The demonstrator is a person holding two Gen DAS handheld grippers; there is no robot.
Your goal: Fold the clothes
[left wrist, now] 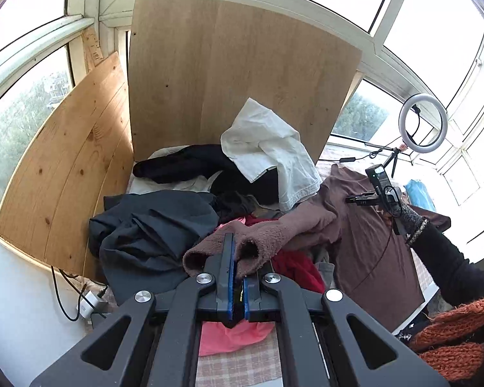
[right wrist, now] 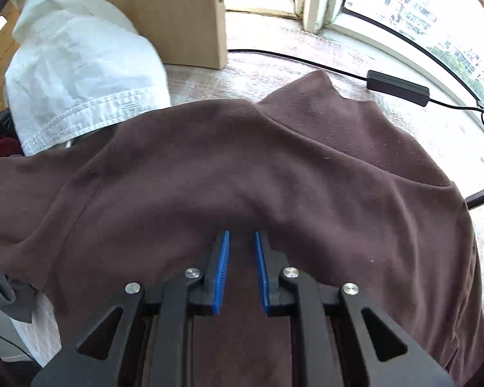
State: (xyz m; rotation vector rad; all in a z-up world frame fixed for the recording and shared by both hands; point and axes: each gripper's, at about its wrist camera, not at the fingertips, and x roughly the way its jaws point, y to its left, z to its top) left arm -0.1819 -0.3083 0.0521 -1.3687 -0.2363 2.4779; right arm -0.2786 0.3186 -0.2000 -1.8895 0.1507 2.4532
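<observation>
A brown long-sleeved top [left wrist: 364,235] lies spread on the checked cloth at right. Its fuzzy sleeve [left wrist: 290,229] stretches left to my left gripper [left wrist: 240,258], which is shut on the cuff. In the left wrist view my right gripper [left wrist: 374,190] hovers over the top's far shoulder, held by a hand in a dark sleeve [left wrist: 451,258]. In the right wrist view the brown top [right wrist: 274,161] bulges in a fold over the right gripper [right wrist: 242,233]. Its blue pads [right wrist: 222,258] stand apart with fabric under them, and the tips are hidden by the fold.
A heap of clothes fills the left: dark grey garment [left wrist: 151,225], black one [left wrist: 184,161], white one [left wrist: 267,148], red [left wrist: 293,264], pink [left wrist: 232,332]. Wooden boards [left wrist: 226,74] lean behind. A ring light [left wrist: 422,122], power adapter [right wrist: 397,88] with cable, and charger [left wrist: 90,303] stand nearby.
</observation>
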